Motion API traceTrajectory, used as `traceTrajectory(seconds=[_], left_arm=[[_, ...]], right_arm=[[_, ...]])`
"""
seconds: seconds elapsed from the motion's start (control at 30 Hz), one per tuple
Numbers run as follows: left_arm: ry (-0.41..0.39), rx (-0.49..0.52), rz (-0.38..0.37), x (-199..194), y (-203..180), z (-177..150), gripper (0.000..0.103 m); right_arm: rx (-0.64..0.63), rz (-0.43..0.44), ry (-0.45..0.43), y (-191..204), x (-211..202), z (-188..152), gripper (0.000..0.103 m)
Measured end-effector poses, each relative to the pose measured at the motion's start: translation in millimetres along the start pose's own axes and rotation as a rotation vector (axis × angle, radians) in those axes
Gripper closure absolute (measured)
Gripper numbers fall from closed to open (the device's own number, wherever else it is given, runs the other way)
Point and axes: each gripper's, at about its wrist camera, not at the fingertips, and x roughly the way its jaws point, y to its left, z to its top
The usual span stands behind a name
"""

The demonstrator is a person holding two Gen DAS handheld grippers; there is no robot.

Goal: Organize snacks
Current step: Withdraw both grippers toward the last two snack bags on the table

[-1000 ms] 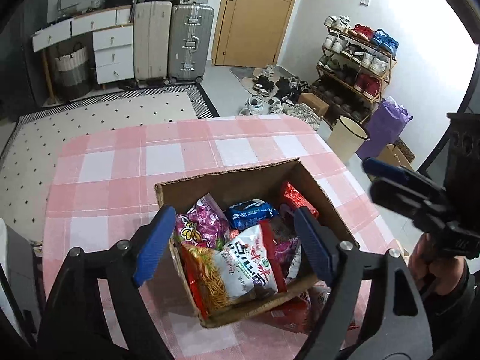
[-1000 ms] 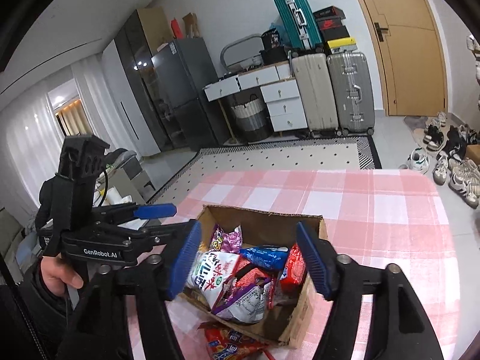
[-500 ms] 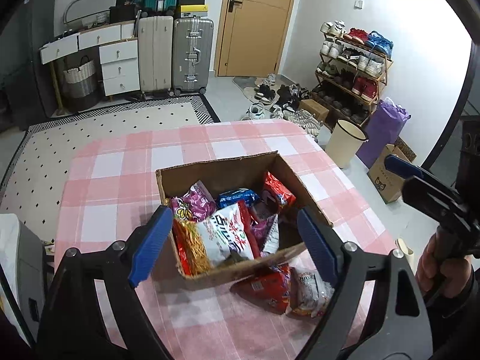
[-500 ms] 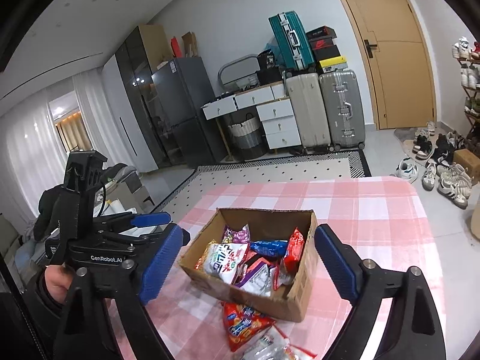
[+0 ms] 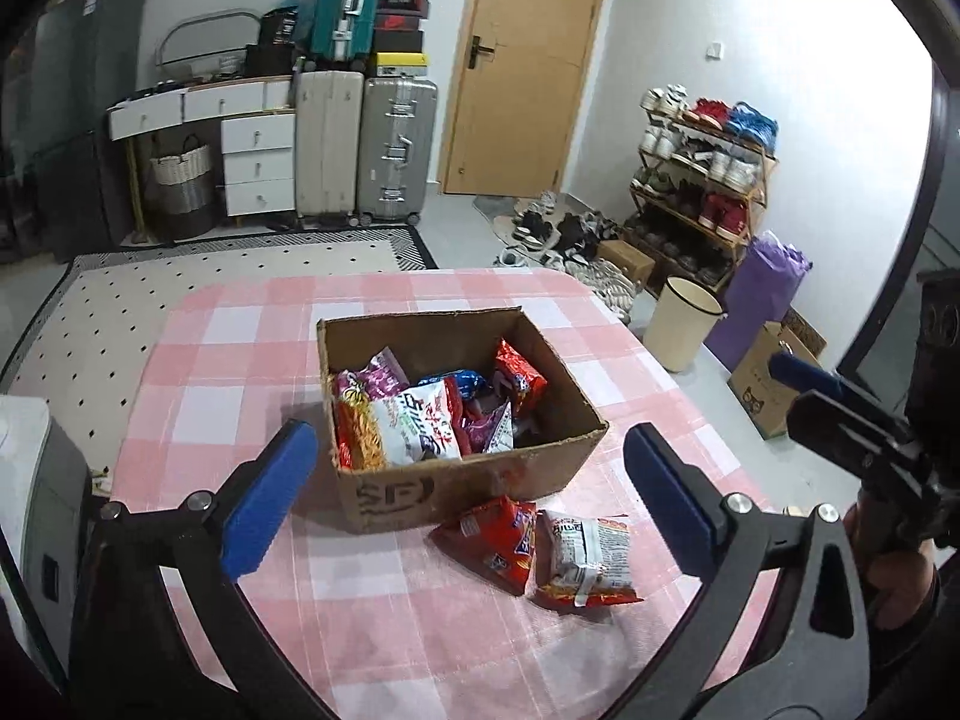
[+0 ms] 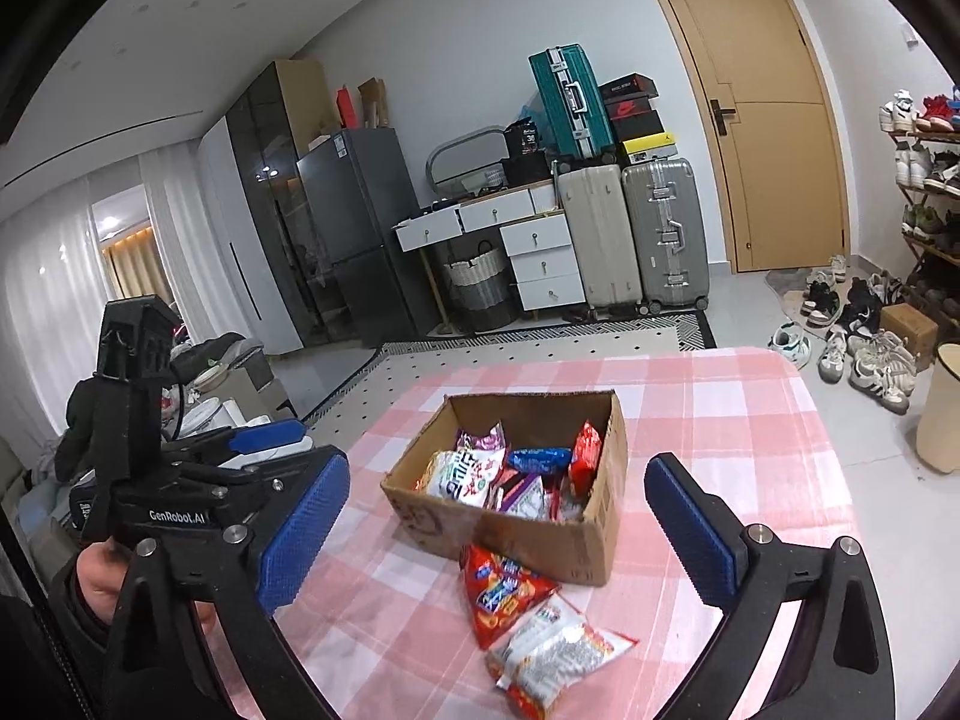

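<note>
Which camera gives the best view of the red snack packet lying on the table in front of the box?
The left wrist view: the red snack packet lies flat, unobstructed. The right wrist view shows it more foreshortened.

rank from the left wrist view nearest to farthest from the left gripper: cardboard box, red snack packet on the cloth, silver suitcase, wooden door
1. red snack packet, on the cloth just ahead of the open left gripper.
2. cardboard box, right behind it, mid-table.
3. silver suitcase, across the floor by the wall.
4. wooden door, behind and to the right.
</note>
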Motion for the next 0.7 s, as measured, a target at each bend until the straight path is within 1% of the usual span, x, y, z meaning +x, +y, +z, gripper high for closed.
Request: traceTrajectory(seconds=[0.2, 0.3, 0.53, 0.7], left_arm=[[-0.025, 0.016, 0.004, -21.8, -15.1, -16.1, 0.001], [-0.038, 0.002, -0.012, -33.5, -19.8, -27.3, 0.001], [-0.091, -0.044, 0.024, -51.5, -24.7, -61.4, 0.001], [-0.053, -0.079, 0.03, -46.7, -19.3, -83.7, 0.001]], right_arm=[[-0.006, -0.021, 0.001, 5.5, -18.9, -15.2, 0.001], [-0.001, -0.028, 0.014, 7.5, -25.5, -27.7, 0.001], [0.001, -0.05, 0.043, 9.0, -30.4, -55.7, 0.001], [0.032, -0.059, 0.087, 3.2, -22.6, -76.5, 0.001]])
